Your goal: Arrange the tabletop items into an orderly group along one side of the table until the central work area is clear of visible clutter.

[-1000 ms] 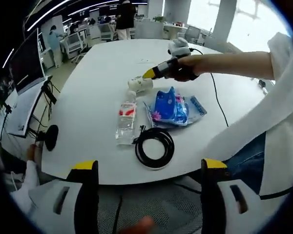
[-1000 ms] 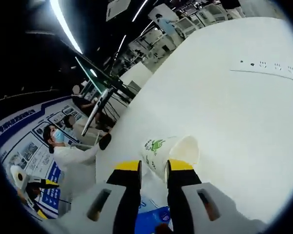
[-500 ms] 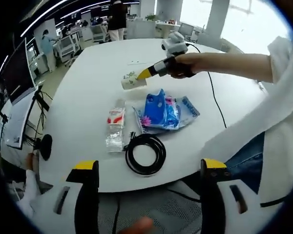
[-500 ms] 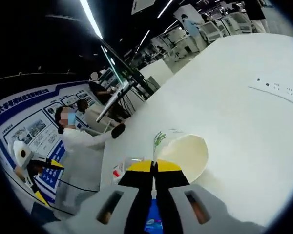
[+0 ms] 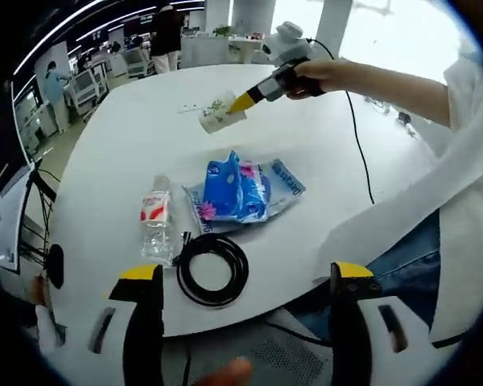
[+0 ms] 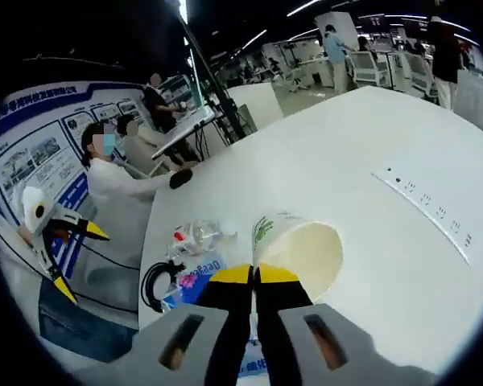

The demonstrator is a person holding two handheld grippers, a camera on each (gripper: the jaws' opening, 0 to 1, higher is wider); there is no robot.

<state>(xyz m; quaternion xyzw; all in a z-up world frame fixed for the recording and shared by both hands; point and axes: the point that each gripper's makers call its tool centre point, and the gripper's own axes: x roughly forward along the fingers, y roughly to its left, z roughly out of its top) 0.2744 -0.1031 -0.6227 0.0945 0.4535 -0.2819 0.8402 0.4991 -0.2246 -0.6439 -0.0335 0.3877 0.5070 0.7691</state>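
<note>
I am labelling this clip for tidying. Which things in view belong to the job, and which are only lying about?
Belong to the job:
- paper cup, held up off the table in the right gripper
- water bottle
- blue packet
- coil of black cable
- left gripper, open, near the table edge

Only lying about:
- socket strip set in the table
- office desks behind

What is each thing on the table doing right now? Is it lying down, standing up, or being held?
paper cup: pinched at the rim by the right gripper, lifted and tipped sideways
right gripper: shut on the cup
left gripper: open, holding nothing
water bottle: lying on its side
blue tissue pack: lying flat, crumpled
black cable: coiled, lying flat
</note>
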